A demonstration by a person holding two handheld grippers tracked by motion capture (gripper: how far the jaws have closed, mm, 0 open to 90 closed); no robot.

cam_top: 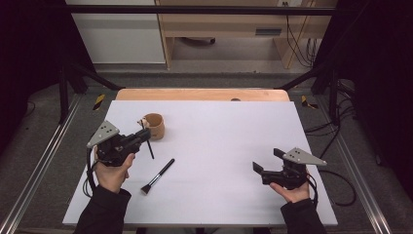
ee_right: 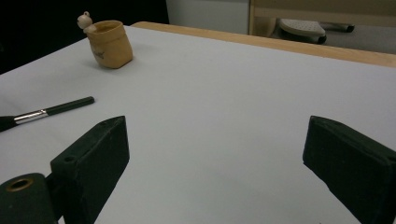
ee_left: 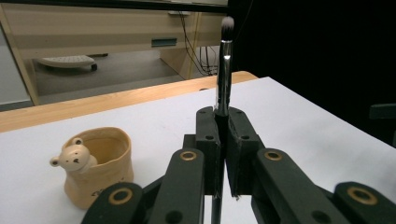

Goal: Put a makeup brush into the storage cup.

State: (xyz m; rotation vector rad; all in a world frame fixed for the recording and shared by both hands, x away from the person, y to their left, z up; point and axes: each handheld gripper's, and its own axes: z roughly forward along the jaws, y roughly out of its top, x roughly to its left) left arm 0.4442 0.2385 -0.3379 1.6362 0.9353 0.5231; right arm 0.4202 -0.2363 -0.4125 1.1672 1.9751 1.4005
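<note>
Left gripper (ee_left: 221, 154): pinching slim brush (ee_left: 224, 65), bristles up.
Right gripper (ee_right: 212, 163): spread wide, empty.
Bear cup (ee_left: 95, 163): upright — lower handle-first, centred over mouth.
Flat brush (cam_top: 158, 176): lying nearby — next.

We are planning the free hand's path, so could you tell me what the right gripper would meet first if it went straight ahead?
Probably nothing: bare table lies ahead of the right gripper; the cup and brush sit off to one side.

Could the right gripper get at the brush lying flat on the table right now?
Probably yes. The right gripper has its jaws wide apart and nothing between them, and only bare white table lies between it and the flat brush. The left gripper, shut on a thinner brush, hovers just beside it.
</note>
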